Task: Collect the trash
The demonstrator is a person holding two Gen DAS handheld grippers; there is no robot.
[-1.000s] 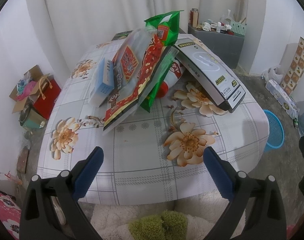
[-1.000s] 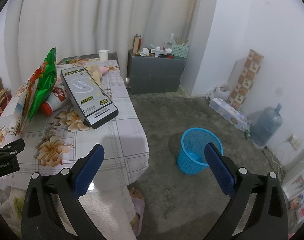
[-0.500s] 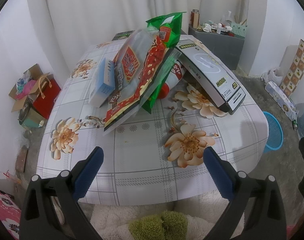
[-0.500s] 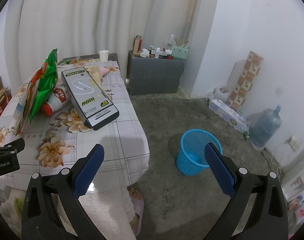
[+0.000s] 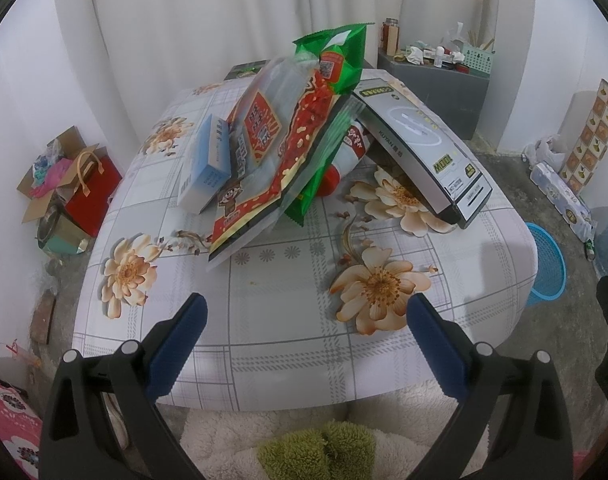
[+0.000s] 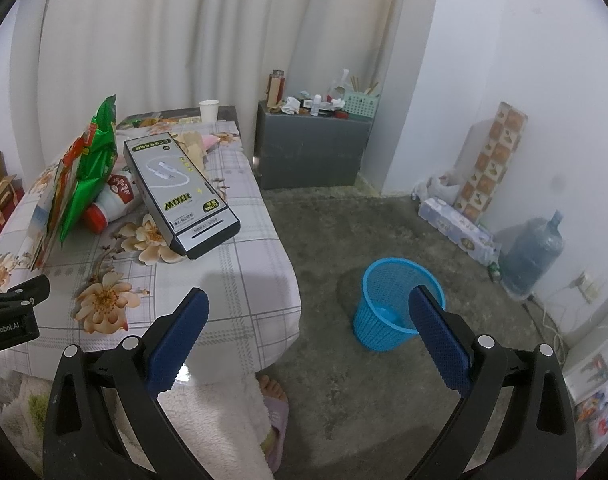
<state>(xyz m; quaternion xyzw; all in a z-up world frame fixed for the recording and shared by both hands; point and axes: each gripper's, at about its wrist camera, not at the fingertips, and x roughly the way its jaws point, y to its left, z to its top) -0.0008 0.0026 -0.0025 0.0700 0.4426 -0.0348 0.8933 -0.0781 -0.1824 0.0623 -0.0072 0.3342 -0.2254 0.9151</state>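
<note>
Both tongs are spread and empty: left tongs (image 5: 304,316) face the bags (image 5: 287,136) and box (image 5: 424,152) on the bench (image 5: 287,344); right tongs (image 6: 308,312) face the basket (image 6: 388,300).

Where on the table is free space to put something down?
Free: the near strip of the table between the snack bags and the front edge, and the corner below the grey box. Crowded: the middle, where bags, blue carton and box lean together.
</note>
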